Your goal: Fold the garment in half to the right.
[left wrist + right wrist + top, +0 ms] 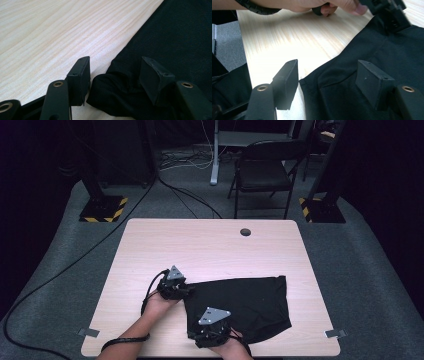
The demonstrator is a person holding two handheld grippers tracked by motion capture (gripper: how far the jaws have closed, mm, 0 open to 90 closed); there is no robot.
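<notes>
Cloth is the thing in work here: a black, soft fabric garment (242, 307), already folded to a rough rectangle, lies flat on the pale wooden table (210, 247), in the part between 3 and 6 o'clock of the tabletop, close to the near edge. It looks like shorts or a shirt, but I cannot tell which.

The left gripper (186, 292) stands at the 9 o'clock edge of the garment. In the left gripper view its jaws are spread, and a rolled hem of the cloth (110, 87) lies between them; the pads (80, 78) do not press on it. The right gripper (210, 336) is at the 7 o'clock corner. In the right gripper view its jaws are also spread over the corner of the fabric (327, 82), with nothing pinched.

My judgement: one fold seems done and both grippers are placed for the next grasp. Left to do are closing on the left edge and corner, lifting, and carrying it over toward 3 o'clock for a further fold.
</notes>
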